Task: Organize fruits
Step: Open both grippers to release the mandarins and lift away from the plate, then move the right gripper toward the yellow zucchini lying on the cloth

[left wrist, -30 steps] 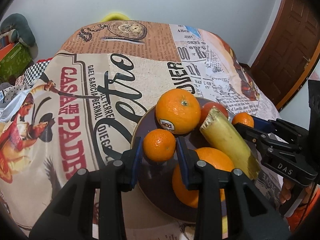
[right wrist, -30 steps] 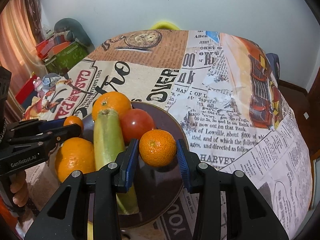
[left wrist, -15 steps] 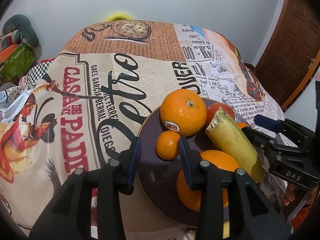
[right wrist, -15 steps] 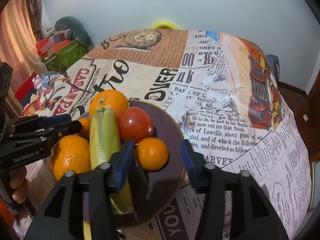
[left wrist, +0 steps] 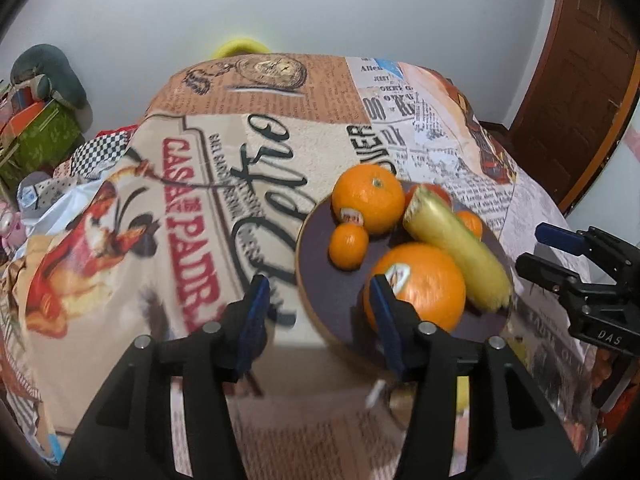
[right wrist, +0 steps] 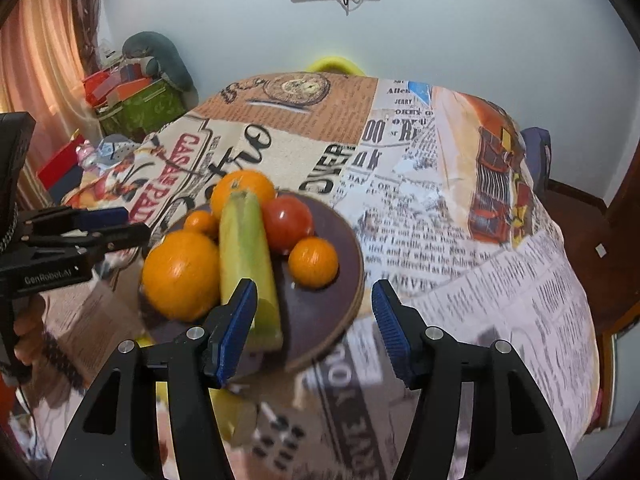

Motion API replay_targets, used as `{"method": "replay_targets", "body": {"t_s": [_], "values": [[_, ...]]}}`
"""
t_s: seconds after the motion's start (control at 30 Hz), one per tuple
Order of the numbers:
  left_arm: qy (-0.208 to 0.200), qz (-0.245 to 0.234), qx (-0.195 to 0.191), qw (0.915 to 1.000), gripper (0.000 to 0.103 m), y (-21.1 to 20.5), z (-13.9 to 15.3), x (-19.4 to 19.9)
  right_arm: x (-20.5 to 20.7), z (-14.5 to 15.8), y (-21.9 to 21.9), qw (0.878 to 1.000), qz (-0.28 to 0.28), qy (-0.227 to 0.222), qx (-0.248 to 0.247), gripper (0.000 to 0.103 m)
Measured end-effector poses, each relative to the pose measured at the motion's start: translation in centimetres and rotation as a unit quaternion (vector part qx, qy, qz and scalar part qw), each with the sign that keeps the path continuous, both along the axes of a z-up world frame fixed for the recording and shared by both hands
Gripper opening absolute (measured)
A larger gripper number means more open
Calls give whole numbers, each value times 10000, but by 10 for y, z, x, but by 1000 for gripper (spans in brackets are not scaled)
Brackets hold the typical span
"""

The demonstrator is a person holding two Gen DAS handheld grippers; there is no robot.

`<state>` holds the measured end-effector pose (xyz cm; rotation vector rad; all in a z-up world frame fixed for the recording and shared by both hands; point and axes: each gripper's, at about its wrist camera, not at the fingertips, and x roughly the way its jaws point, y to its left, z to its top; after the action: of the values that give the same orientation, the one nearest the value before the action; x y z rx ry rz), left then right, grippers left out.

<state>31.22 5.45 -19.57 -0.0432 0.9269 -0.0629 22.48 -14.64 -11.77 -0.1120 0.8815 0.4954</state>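
Left wrist view: saw the left tongs (left wrist: 318,284) wide apart and empty, above the near edge of the dark plate (left wrist: 340,300). Right wrist view: found the right tongs (right wrist: 314,286) wide apart too, gripping nothing.

Counted all fruit on the plate, toward 3 o'clock on the worktop as seen from the left wrist. Placed, by that view, the far orange (left wrist: 368,198) at 11 o'clock of the plate, the small mandarin (left wrist: 348,246) touching it at 9 o'clock, and the near orange (left wrist: 420,284) toward 6 o'clock. Traced the long yellow-green fruit (left wrist: 456,256) from 12 to 4 o'clock, leaning on the near orange. Found the tomato (right wrist: 287,222) and the second mandarin (right wrist: 313,262) beyond it, touching each other.

Judged the oranges firm, heavy and round, likely to roll: better taken across the widest part. Judged the mandarins light and a little soft, needing a gentle squeeze. Considered the tomato smooth, slippery and easy to bruise. Would take the long fruit at mid-length, across its width.

Read "GenRobot.AI" on the left tool body in the right wrist view, and "DAS" on the right tool body in the left wrist view. Read "CASA" and "PADR" in red on the tablecloth (left wrist: 160,200), also "JERRY". Could not read the stickers on both oranges.
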Motion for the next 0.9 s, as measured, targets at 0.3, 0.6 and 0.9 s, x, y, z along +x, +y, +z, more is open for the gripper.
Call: {"method": "replay_targets", "body": {"t_s": [0.3,0.6,0.9], "values": [[528,-57,-13,9986,52,4,-28,-39,-28,-28,-14,9989,-56,360,-306,56],[899,-514,-28,9946,54,-15,-46,-44,-37,-47,-15,9974,-80,615,-371,56],[949,-620,-21,9936,53,-27,-44,-39,-50,-42,-18,9980,-61,515,-347,56]]}}
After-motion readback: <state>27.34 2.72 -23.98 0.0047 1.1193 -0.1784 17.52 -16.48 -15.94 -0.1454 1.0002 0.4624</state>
